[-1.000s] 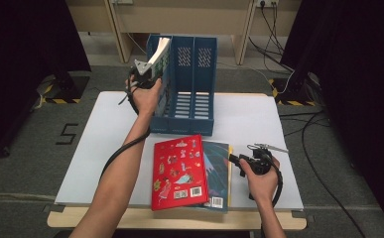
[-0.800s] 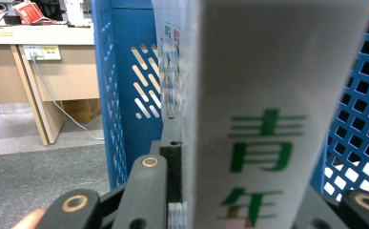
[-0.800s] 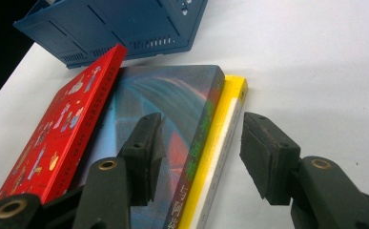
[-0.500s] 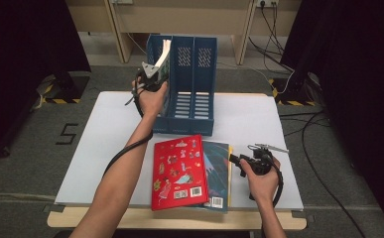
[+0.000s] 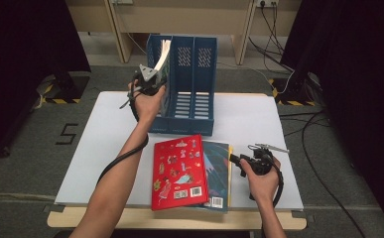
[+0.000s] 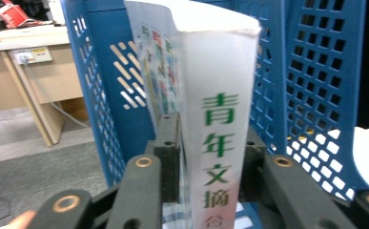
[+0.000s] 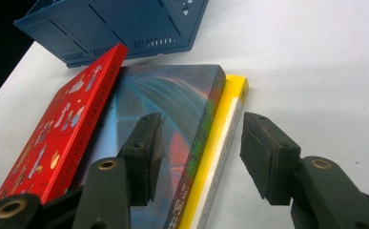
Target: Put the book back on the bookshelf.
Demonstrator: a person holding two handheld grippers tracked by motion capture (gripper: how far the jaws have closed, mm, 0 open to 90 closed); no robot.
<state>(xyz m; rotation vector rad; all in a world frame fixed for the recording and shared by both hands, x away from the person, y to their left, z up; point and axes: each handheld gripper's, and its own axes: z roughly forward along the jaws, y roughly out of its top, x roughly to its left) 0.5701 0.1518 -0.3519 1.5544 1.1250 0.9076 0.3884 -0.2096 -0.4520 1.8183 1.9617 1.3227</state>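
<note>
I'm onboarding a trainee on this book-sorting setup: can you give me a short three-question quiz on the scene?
1. True or false: the left gripper is shut on a white book.
2. Which book tops the stack on the table? A) red book B) yellow book C) dark blue book
3. Fill in: the white book is at the left slot of the blue ____.

Key: 1 true; 2 A; 3 file rack.
</note>
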